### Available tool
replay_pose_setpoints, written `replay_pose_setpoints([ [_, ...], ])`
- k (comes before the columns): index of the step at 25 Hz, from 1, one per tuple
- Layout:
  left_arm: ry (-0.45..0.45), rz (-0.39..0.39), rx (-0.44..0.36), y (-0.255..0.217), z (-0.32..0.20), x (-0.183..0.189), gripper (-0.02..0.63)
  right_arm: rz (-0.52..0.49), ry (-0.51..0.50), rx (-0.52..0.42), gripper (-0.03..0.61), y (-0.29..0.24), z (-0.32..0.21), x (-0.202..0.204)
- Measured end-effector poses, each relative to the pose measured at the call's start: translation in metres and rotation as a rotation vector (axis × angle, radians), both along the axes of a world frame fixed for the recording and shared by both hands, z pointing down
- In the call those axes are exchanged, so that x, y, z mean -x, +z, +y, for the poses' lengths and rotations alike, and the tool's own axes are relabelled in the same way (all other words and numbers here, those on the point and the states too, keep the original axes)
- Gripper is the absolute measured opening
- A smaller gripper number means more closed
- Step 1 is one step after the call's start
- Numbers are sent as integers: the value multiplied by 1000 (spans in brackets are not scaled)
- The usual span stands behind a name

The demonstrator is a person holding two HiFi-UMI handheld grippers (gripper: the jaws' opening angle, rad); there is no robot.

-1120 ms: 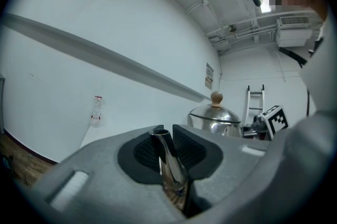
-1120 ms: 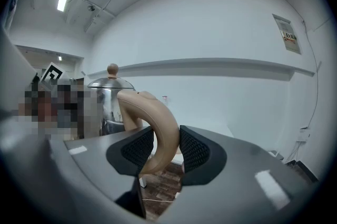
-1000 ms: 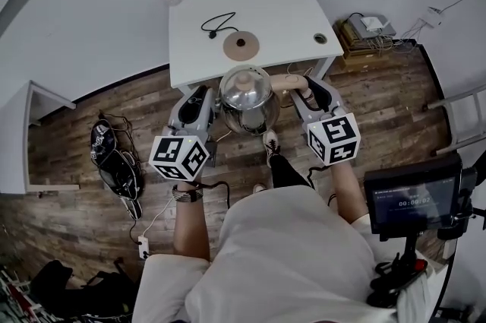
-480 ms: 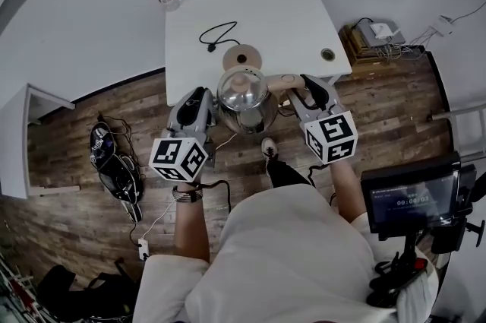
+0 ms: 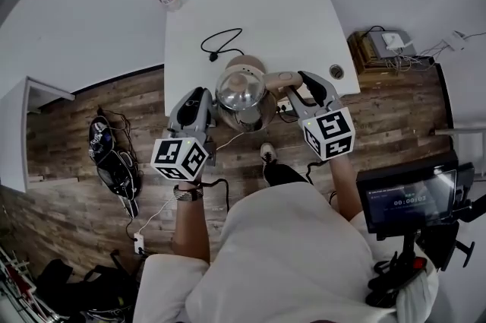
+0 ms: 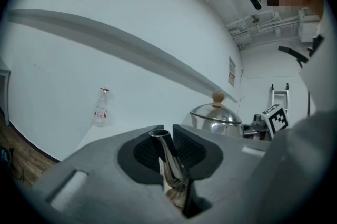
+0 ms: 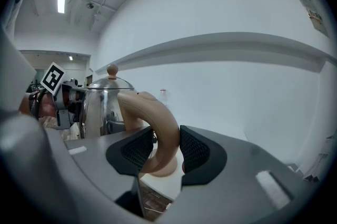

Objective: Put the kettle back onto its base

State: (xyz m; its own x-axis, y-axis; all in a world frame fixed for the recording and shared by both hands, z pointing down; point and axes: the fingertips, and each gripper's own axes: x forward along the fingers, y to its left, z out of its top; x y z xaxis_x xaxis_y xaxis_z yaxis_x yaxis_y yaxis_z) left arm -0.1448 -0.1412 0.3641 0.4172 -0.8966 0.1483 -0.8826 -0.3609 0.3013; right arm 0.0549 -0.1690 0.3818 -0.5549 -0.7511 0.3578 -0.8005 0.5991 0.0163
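Between my two tongs hung the steel kettle [image 5: 243, 97], so the carrying part of the job was under way but not finished. My left tongs [image 6: 166, 138] were narrowed onto its curved spout [image 6: 170, 164], with the pads pressing it from both sides. My right tongs [image 7: 162, 149] stood wider, clamped round the tan handle [image 7: 159, 120]. Just beyond the tips of both, on the white table [image 5: 288, 17], lay the round tan base [image 5: 247, 61], half hidden behind the kettle's far side. Its black cord [image 5: 220, 44] curled off ahead of the left tongs. I could not tell whether the kettle's bottom touched anything; I judged it was held clear of the base, on my side of it. What was left, by my reckoning, was to bring it forward over the disc, lower it square, and let go with both.
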Motion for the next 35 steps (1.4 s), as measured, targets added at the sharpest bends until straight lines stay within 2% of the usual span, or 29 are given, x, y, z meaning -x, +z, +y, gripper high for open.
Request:
replay_pose_setpoints([
  [3,-24,0,22,12,-30,5,60,1,-26,24,160,12,-36,6],
  [14,-106,-11,29,25,-18,16,60,16,-111,21,160,25,-45,23],
  [20,-143,-14,86,63,-62,27,60,41,-149,59,160,63,-100,38],
  [28,-159,-28,130,98,-84,26,58,75,-167,87,158,101,-130,41],
  [35,-158,-65,200,143,-112,17,55,112,-181,116,156,143,-166,38],
])
